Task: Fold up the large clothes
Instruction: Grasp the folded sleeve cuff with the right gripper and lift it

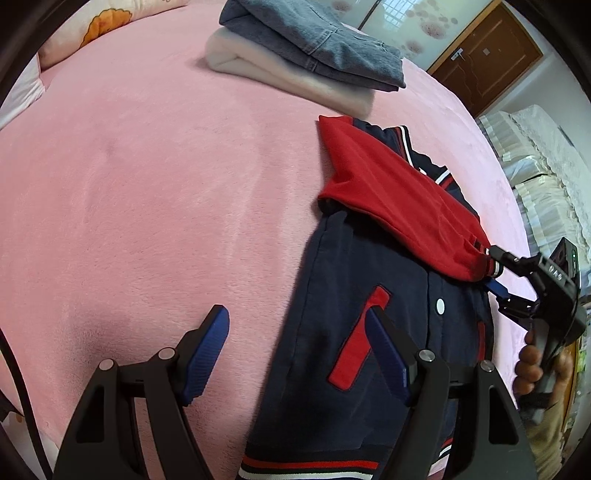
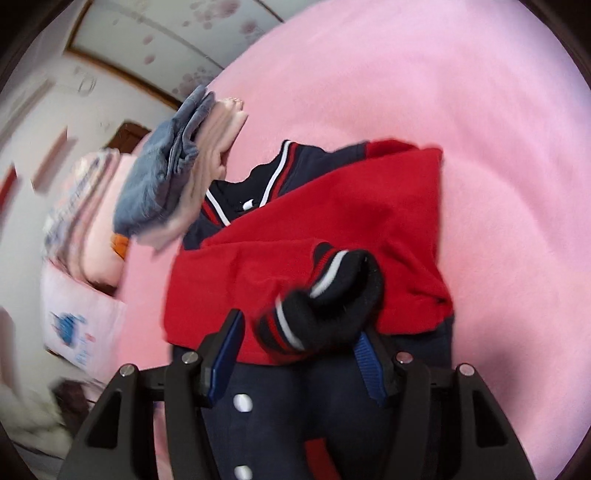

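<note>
Lying between the right gripper's [image 2: 299, 360] spread fingers [image 2: 227, 354]: jacket cuff [image 2: 325, 299].

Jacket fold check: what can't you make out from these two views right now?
- jacket hem: cut off by left wrist view's bottom edge.
- Far sleeve: hidden under folded red sleeve.
- right gripper grip on cuff: blurred.
- Folded stack contents: not visible.

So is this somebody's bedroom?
Most likely a bedroom: a wide bed under a pink blanket, a pillow at its far end, and folded clothes stacked near a wooden door.
</note>
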Demonstrator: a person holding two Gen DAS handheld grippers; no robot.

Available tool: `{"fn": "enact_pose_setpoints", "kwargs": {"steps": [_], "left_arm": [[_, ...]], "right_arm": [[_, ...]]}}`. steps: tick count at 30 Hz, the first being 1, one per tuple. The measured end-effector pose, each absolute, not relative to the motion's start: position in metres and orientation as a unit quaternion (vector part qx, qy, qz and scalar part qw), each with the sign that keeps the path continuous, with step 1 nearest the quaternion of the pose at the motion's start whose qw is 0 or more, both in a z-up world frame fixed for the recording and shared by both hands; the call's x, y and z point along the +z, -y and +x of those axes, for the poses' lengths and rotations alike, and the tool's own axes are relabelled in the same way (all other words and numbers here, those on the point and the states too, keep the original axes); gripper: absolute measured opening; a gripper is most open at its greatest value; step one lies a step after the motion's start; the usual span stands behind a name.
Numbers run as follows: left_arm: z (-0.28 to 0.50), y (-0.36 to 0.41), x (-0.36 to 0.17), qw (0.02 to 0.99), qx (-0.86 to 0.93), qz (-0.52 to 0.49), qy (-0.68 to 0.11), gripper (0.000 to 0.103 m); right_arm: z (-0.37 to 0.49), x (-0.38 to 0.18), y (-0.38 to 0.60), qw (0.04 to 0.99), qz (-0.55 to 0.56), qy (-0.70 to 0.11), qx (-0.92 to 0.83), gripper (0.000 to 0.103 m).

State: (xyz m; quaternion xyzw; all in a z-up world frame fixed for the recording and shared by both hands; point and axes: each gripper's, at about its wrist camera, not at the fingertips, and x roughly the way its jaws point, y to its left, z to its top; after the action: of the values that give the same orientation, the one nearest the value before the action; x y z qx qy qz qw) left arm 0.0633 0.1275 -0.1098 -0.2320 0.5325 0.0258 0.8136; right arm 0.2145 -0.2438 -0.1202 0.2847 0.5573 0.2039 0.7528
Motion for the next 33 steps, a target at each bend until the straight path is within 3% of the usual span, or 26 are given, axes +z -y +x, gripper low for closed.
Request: {"fn": "enact_pose_setpoints", "kwargs": {"steps": [3,11,14,16,19,23,27,30,33], "left_arm": [[0.066,-0.125,-0.109,0.813,0.023,-0.228,-0.535,0.075],[0.081,-0.116,-0.092,0.829,0.020,-0.200,-0.522,0.075],[0.088,-0.112,-0.088,0.833,0.019,-0.184,-0.521,0.075],[0.093,-0.108,-0.086,0.835,0.017,-0.168,-0.524,0.074],[0.100,-0.103,-0.083,0.840,0.016,-0.146,-0.523,0.075],[0.113,-0.105,-0.072,0.853,0.024,-0.127,-0.505,0.075],[0.133,-0.107,-0.068,0.862,0.033,-0.125,-0.490,0.075],[0.149,-0.106,-0.072,0.866,0.038,-0.123,-0.484,0.075],[0.168,-0.104,-0.082,0.859,0.047,-0.113,-0.497,0.074]], "right_arm": [[0.218,-0.123,0.257,0.728,0.327,-0.570,0.195,0.067],[0.230,-0.116,0.259,0.726,0.308,-0.589,0.173,0.066],[0.232,-0.111,0.246,0.743,0.255,-0.595,0.171,0.049],[0.232,-0.110,0.235,0.747,0.218,-0.602,0.178,0.025],[0.226,-0.101,0.217,0.776,0.125,-0.592,0.179,0.014],[0.212,-0.062,0.196,0.836,0.018,-0.514,0.193,0.013],[0.208,-0.019,0.193,0.887,-0.018,-0.406,0.217,0.013],[0.226,-0.035,0.200,0.888,-0.029,-0.420,0.185,0.014],[0.249,-0.081,0.219,0.858,-0.024,-0.496,0.127,0.022]]}}
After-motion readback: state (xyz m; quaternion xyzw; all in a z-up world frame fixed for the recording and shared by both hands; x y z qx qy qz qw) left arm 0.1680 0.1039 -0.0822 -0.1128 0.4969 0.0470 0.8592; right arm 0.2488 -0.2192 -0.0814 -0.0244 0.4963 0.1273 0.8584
